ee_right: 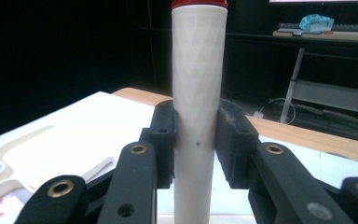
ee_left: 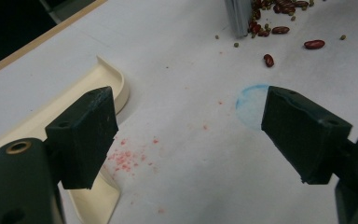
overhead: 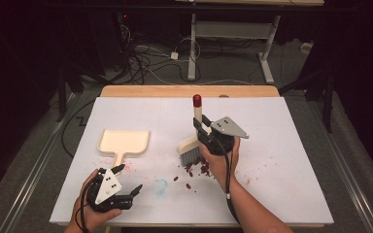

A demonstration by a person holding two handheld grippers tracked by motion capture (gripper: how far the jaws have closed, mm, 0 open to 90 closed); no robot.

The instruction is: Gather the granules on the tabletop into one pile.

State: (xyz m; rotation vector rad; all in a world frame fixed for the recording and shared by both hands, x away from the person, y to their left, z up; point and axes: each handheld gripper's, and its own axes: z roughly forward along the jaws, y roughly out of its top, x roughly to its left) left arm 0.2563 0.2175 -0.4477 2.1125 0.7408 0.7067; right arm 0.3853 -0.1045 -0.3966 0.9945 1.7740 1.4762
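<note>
We have the right gripper point(overhead: 202, 132) clamped on the cream red-capped brush handle point(ee_right: 198, 93), bristles beside the red beans point(overhead: 197, 169). Left gripper point(overhead: 129, 180) fingers wide, near the cream plastic dustpan point(overhead: 124, 141), left of the beans.

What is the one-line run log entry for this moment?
right claw: shut on brush | left claw: open | beans: by bristles | dustpan: apart

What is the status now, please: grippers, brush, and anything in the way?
Right gripper shut on brush, bristles beside the beans. Left gripper open, empty, near dustpan. Nothing between beans and dustpan.
</note>
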